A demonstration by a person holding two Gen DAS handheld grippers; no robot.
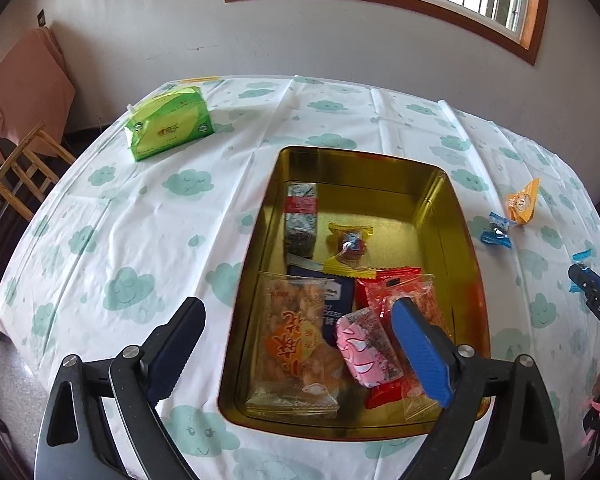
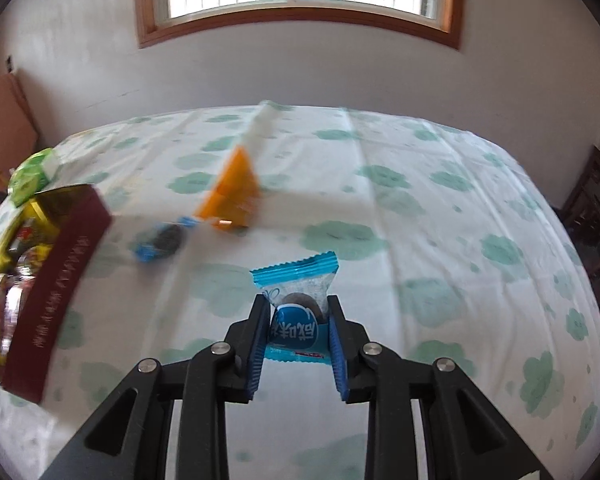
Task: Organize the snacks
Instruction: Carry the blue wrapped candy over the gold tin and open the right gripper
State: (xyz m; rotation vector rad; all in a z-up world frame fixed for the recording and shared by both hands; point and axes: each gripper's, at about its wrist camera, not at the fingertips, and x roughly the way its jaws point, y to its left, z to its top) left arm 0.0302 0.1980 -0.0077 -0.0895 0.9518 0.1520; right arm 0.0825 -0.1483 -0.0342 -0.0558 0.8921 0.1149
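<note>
Right hand-held gripper (image 2: 298, 322) level above the surface (image 2: 440, 208), clamped on a blue candy (image 2: 296, 300). Left hand-held gripper (image 1: 296, 340) spread wide, angled down over the tin (image 1: 444, 216) holding snacks.

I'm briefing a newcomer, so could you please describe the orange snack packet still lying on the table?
Start at the gold tin on the cloud-print tablecloth. Beside its far right corner, outside it, lie two loose snacks. The orange packet is the triangular one, just beyond the small blue-wrapped candy.

Blue-wrapped candy (image 2: 298, 312) upright above tablecloth
</note>
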